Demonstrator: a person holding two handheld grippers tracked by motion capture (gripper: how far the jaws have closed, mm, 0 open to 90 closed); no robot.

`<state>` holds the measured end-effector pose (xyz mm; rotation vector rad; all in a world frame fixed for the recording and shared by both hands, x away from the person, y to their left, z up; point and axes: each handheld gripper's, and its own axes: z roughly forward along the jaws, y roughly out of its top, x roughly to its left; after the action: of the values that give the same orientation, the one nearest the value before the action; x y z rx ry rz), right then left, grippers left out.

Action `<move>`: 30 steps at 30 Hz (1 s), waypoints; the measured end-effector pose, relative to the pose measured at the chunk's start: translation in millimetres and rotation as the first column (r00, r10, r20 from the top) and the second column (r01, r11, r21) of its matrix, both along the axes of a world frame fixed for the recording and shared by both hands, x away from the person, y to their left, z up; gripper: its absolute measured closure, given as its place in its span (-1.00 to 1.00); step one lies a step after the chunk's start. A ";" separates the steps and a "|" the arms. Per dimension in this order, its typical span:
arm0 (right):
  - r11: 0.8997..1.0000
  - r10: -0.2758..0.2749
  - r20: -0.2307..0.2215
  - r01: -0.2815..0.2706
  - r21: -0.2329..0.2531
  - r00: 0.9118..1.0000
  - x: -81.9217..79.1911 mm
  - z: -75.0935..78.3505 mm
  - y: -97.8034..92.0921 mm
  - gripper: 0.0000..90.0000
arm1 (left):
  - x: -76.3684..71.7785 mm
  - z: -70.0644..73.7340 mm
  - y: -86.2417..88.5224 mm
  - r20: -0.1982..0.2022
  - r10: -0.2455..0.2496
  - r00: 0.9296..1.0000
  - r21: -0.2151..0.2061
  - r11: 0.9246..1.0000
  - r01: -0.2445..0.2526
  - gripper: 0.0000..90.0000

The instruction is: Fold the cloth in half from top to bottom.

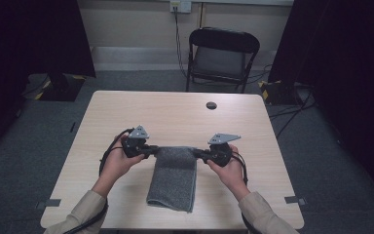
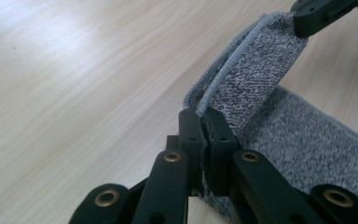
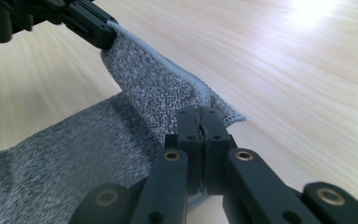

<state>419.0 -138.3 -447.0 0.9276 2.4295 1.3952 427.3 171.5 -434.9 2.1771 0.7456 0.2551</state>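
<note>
The left gripper (image 1: 152, 151) pinches the far-left corner of the grey towel (image 1: 174, 181), jaws clamped on its pale hem. The towel lies lengthwise on the wooden table (image 1: 175, 112), its far edge lifted between the tools. The right gripper (image 1: 200, 154) clamps the other corner. This looks like a fold in progress; next, probably, both carry the edge toward the person together.

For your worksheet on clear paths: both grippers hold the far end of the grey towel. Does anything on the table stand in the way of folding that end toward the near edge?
Nothing visible does. The left gripper and right gripper pinch the grey towel by its far corners; only the towel's own length lies nearer, on bare table.
</note>
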 end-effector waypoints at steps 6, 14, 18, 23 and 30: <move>0.999 0.021 -0.007 -0.021 -0.026 1.000 -11.8 -11.9 0.7 0.97 | -10.3 -16.3 3.3 -0.035 -0.009 0.999 -0.008 1.000 0.008 0.94; 0.998 0.044 -0.019 -0.045 -0.053 0.999 -25.8 -26.1 2.4 0.96 | -21.3 -28.1 3.8 -0.063 -0.027 0.998 0.003 1.000 0.027 0.94; 0.997 0.052 -0.031 -0.054 -0.059 0.998 -30.7 -33.1 2.2 0.96 | -24.5 -33.2 2.8 -0.074 -0.030 0.997 0.011 0.999 0.031 0.94; 0.995 0.054 -0.034 -0.056 -0.083 0.998 -31.4 -37.5 2.8 0.96 | -24.0 -38.6 -1.3 -0.077 -0.037 0.996 0.047 0.998 0.041 0.93; 0.994 0.037 -0.040 -0.040 -0.102 0.999 -24.4 -44.3 5.4 0.94 | -15.2 -41.9 -5.9 -0.084 -0.021 0.996 0.055 0.998 0.025 0.93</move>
<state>394.6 -132.9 -491.3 0.8955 2.5333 1.2616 412.1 165.6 -476.8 2.2597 0.7676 0.1761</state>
